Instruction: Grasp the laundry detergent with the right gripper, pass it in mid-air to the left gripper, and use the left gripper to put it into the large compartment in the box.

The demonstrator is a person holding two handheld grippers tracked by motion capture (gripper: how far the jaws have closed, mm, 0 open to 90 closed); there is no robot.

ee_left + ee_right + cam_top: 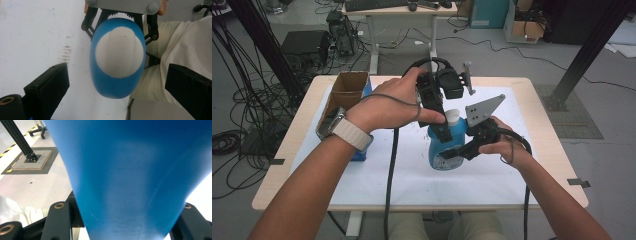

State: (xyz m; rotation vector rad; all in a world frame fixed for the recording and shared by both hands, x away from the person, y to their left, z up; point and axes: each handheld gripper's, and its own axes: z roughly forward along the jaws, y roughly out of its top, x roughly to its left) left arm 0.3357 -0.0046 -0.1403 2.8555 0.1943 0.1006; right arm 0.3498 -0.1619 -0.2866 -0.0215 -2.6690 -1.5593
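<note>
The smooth blue plastic bottle [443,150] with its white round cap [452,117] is clamped by the right hand-held gripper [460,150], while the left hand-held gripper [443,131] is held spread wide above the cap.

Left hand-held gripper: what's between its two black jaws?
In the left gripper view, the blue bottle's white cap sits between the left hand-held gripper's open jaws, untouched.

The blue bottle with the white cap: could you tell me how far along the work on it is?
Done: the right gripper is clamped on the blue bottle, which stands upright on the white table sheet. In hand: the left gripper hangs above the white cap, its fingers spread wide on either side, not touching it. Left: closing on the cap, probably to unscrew it; it is still on.
</note>
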